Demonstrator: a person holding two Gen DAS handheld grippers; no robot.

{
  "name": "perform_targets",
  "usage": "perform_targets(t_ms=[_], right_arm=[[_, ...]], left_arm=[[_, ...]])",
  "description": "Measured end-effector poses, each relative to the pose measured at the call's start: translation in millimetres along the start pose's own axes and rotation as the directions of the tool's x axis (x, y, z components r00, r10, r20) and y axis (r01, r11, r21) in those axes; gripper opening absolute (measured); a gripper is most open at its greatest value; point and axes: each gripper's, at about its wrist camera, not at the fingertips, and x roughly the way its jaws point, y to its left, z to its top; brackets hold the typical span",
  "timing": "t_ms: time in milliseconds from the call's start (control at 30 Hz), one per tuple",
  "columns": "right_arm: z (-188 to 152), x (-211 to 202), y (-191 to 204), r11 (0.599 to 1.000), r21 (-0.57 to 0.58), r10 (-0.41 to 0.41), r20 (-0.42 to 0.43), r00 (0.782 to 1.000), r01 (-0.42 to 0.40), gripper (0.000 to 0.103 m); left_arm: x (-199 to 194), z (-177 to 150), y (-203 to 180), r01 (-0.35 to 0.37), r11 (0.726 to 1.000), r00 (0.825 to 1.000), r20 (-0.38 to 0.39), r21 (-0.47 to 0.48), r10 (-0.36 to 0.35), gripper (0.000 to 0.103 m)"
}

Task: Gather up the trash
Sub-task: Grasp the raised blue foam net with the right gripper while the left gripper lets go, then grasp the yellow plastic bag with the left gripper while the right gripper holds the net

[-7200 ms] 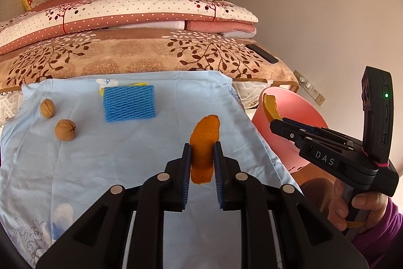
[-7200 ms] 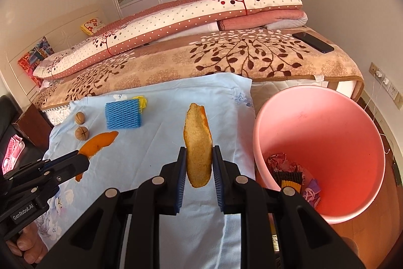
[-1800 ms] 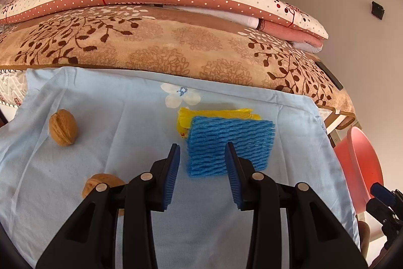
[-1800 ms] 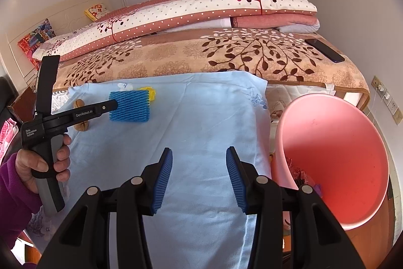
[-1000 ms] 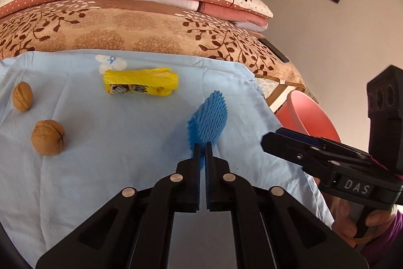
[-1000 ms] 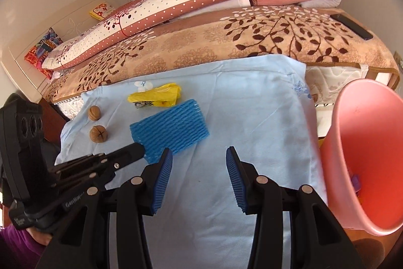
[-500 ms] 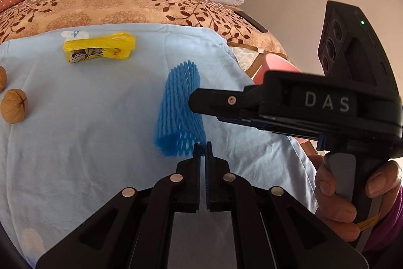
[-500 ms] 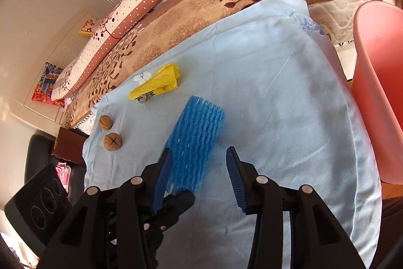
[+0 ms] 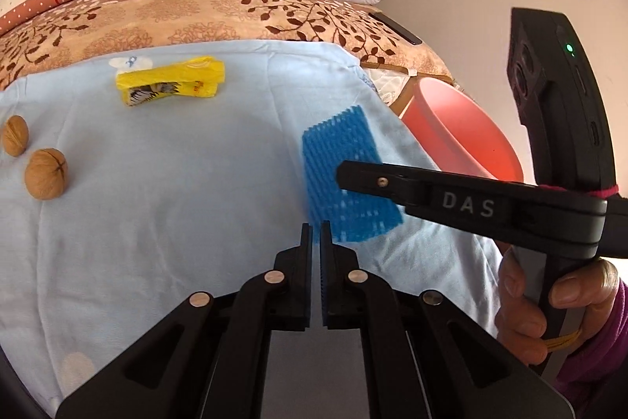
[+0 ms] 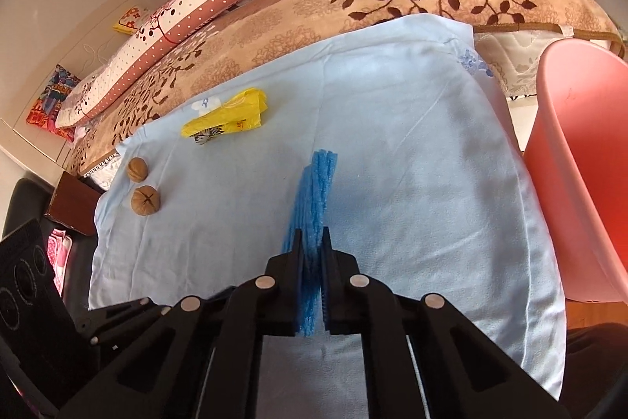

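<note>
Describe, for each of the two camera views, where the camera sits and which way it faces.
Left wrist: sits behind the left claw, facing down across the blue sheet; shows the right claw and hand.
Right wrist: sits behind the right claw, shut on the blue foam net, bed beyond.
Shared: net, yellow wrapper, walnuts, pink bin.
</note>
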Motion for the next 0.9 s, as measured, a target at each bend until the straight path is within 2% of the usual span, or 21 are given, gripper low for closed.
perform_targets(t_ms=[33, 67, 100, 133, 233, 300, 433, 600, 767, 867, 900], right_arm=[[0.0, -3.3, -0.7, 1.0, -0.006, -0.004, 0.012, 1.0, 0.005, 0.007], [0.2, -6.5, -0.8, 1.0, -0.013, -0.007, 0.022, 1.0, 0.007, 0.007], [0.3, -10.0, -1.2, 1.0, -0.02, -0.01, 0.032, 0.999, 0.01, 0.006], [0.2, -13.2, -1.4, 1.0, -0.028, -0.012, 0.041, 0.999, 0.013, 0.006], [-0.7, -21.2, -2.3, 0.999, -0.043, -0.012, 0.06, 0.998, 0.014, 0.006], [-0.9, -24.6, -2.6, 0.999, -0.051, -0.009, 0.068, 0.998, 0.013, 0.006], [-1.5, -30.2, -3.1, 0.998, -0.066, -0.015, 0.077, 0.997, 0.02, 0.007], [-1.3, -30.2, -5.8, 0.998, -0.064, -0.023, 0.069, 0.997, 0.027, 0.006], [-0.2, -27.8, -9.5, 0.998, -0.051, -0.037, 0.059, 0.998, 0.04, 0.006], [0.1, -27.2, -10.9, 0.998, -0.046, -0.046, 0.058, 0.997, 0.049, 0.006], [0.3, -26.9, -11.6, 0.998, -0.044, -0.048, 0.057, 0.997, 0.05, 0.006]], left_arm=[[-4.4, 3.2, 4.3, -0.019, 1.0, 1.0, 0.007, 0.008, 0.019, 0.005], [-8.9, 7.0, 8.9, -0.029, 0.999, 0.999, 0.018, 0.014, 0.029, 0.016], [-13.5, 11.6, 13.8, -0.038, 0.999, 0.999, 0.03, 0.018, 0.037, 0.031], [-17.9, 17.1, 18.5, -0.051, 0.998, 0.998, 0.044, 0.026, 0.05, 0.04], [-28.1, 42.6, 31.2, -0.114, 0.989, 0.991, 0.082, 0.09, 0.107, 0.042], [-26.4, 60.9, 39.3, -0.137, 0.98, 0.989, 0.079, 0.146, 0.126, 0.043], [-2.1, 89.6, 56.4, -0.188, 0.949, 0.982, 0.026, 0.254, 0.188, 0.043], [32.6, 104.6, 73.1, -0.233, 0.899, 0.965, -0.026, 0.37, 0.261, 0.043], [54.9, 109.5, 82.2, -0.228, 0.865, 0.954, -0.077, 0.447, 0.291, 0.043], [62.5, 109.6, 88.5, -0.202, 0.868, 0.953, -0.114, 0.453, 0.282, 0.043], [61.9, 109.8, 89.9, -0.2, 0.871, 0.956, -0.105, 0.45, 0.274, 0.043]])
